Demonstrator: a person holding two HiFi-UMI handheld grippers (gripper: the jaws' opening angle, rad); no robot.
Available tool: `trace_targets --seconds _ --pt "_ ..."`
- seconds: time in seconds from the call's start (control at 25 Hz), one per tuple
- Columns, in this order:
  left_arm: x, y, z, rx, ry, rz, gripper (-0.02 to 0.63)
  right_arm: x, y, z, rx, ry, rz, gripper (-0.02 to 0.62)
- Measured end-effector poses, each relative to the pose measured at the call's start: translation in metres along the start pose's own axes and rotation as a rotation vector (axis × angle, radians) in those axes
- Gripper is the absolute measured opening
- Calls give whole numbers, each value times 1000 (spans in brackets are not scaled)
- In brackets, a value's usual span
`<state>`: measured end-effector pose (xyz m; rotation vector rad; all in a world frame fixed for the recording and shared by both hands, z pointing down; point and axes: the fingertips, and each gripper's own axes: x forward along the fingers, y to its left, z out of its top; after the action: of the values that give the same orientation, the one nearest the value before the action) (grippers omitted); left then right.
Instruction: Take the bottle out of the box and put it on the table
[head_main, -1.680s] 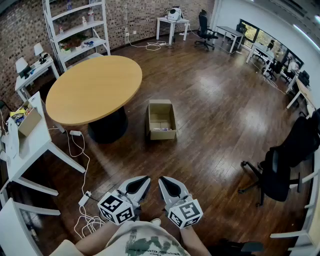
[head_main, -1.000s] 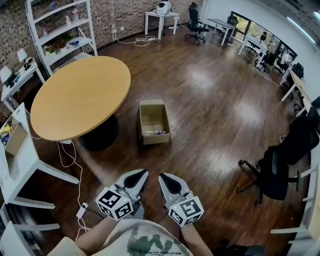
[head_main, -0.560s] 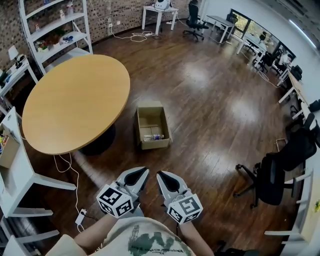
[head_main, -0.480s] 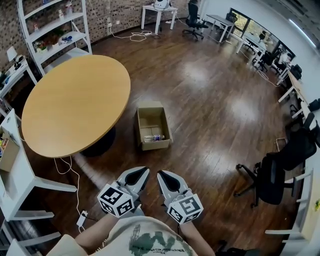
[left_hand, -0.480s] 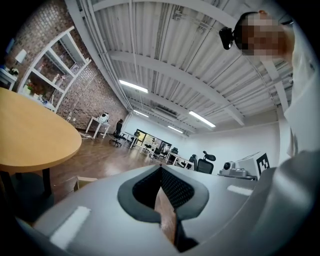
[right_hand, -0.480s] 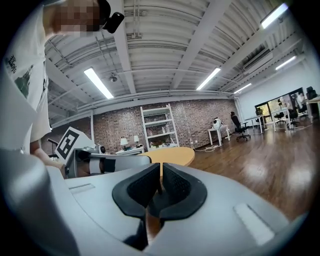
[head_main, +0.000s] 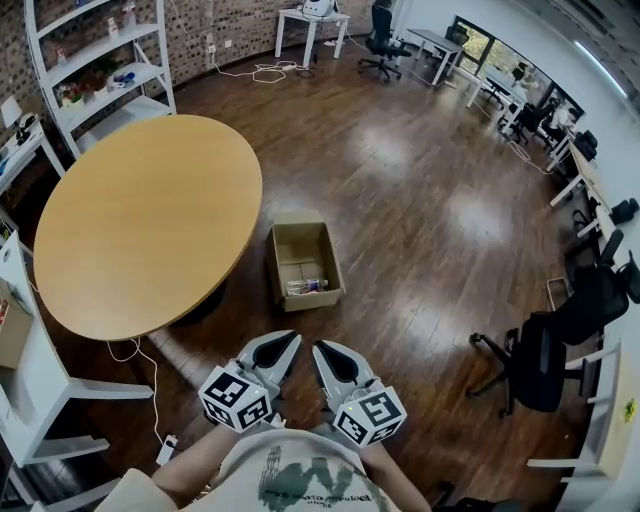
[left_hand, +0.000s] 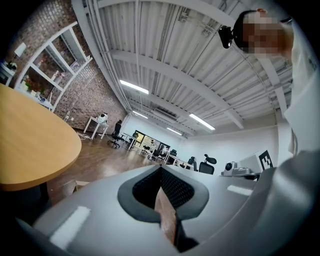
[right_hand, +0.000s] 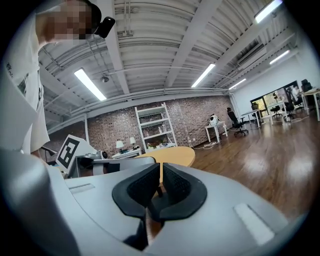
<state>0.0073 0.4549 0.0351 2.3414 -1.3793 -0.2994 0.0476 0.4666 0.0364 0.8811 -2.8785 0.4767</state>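
Bright, even light from ceiling strips (left_hand: 134, 86) plus windows (head_main: 478, 42); glare patches on wood floor (head_main: 470, 215), soft shadow under table (head_main: 140, 215); heavy fisheye bending, black corners in gripper views, otherwise sharp.

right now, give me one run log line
bottle: lying in box | left gripper: shut, empty | right gripper: shut, empty
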Motion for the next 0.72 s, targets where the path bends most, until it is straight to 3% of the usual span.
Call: trace_targets --seconds 0.36,0.72 --pt "31 27 6 13 20 11 -2 34 -27 8 12 -5 10 17" --pt "111 73 14 31 45 26 -3 92 -102 20 27 6 33 17"
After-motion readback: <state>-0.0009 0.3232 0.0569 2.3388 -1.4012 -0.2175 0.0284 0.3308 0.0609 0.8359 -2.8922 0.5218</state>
